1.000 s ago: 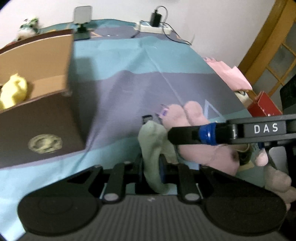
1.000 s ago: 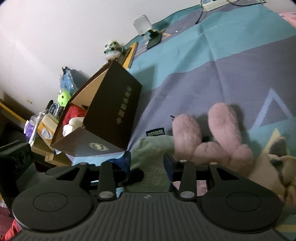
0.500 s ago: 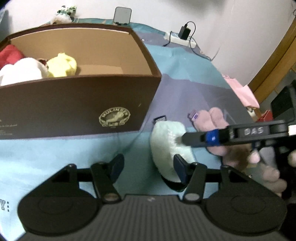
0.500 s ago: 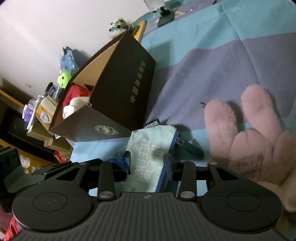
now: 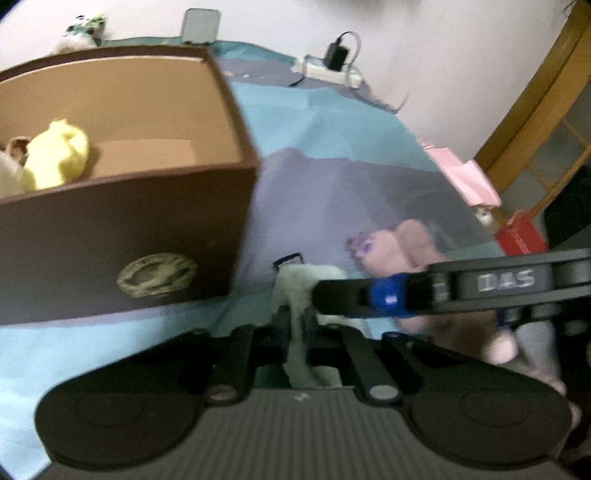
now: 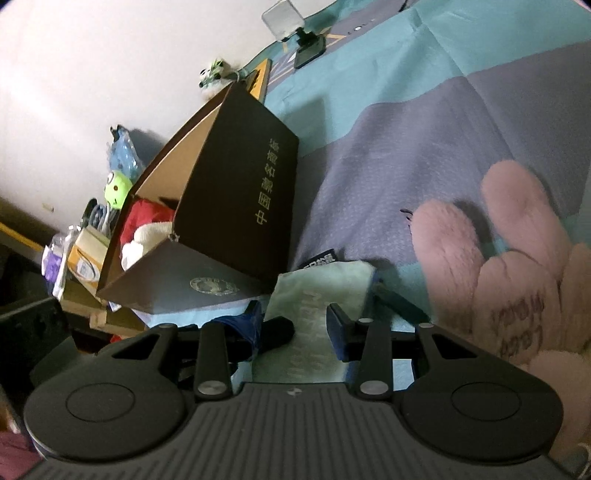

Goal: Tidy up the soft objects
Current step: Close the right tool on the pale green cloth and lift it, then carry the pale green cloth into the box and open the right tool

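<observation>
A pale green soft cloth [image 5: 300, 295] with printed letters lies on the bed, also in the right wrist view [image 6: 317, 306]. My left gripper [image 5: 295, 325] is shut on the cloth's near end. My right gripper [image 6: 295, 325] is open, its fingers on either side of the cloth; one of its fingers [image 5: 369, 295] crosses the left wrist view. A brown cardboard box [image 5: 129, 236] stands to the left and holds a yellow plush [image 5: 55, 158] and red and white plush toys [image 6: 147, 229]. A pink plush toy [image 6: 509, 251] lies to the right.
The bedcover [image 6: 424, 110] is teal and purple. A power strip with charger [image 5: 332, 66] and a small mirror [image 5: 201, 26] stand by the far wall. A red box [image 5: 521, 236] and pink fabric [image 5: 465, 177] lie at the bed's right edge. Clutter fills a shelf [image 6: 81, 258] beyond the box.
My left gripper was shut on the cloth, opened half a second ago, and has shut on it again. My right gripper has widened around the cloth. The left view is blurred by motion.
</observation>
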{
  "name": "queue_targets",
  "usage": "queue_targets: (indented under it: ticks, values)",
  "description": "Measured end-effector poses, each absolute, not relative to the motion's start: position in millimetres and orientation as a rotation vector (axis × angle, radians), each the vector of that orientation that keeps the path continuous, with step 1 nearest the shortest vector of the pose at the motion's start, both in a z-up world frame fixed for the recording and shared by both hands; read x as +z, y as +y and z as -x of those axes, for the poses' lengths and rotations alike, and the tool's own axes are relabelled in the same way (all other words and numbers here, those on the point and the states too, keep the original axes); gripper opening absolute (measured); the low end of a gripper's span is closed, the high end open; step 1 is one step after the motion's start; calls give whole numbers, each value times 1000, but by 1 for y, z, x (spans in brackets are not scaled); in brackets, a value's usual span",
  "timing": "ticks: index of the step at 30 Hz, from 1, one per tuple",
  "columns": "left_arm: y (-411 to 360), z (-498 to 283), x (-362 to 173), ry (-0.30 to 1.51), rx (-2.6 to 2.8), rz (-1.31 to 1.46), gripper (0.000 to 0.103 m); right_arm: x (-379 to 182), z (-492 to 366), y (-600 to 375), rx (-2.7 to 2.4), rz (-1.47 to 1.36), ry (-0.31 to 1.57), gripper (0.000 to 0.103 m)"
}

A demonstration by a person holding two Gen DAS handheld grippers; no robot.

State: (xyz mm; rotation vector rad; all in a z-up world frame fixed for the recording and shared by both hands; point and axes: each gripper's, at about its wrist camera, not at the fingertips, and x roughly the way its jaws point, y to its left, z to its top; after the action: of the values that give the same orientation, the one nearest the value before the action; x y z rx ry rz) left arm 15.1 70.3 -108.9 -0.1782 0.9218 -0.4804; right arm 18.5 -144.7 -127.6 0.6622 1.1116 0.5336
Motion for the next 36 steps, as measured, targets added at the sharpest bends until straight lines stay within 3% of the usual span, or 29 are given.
queue_targets:
  ticks: [13, 22, 28, 36]
  values:
    - [45, -3, -27, 696, -602, 144, 0, -70, -26, -171, 632, -839, 899, 20]
    - [68, -2, 31, 512, -532, 63, 0, -20, -59, -146, 743, -816, 770, 12]
    - [111, -21, 45, 460, -432, 38, 0, -9, -94, -98, 840, -796, 762, 11]
    - [176, -71, 18, 524, -317, 39, 0, -29, -143, -17, 905, -694, 834, 11]
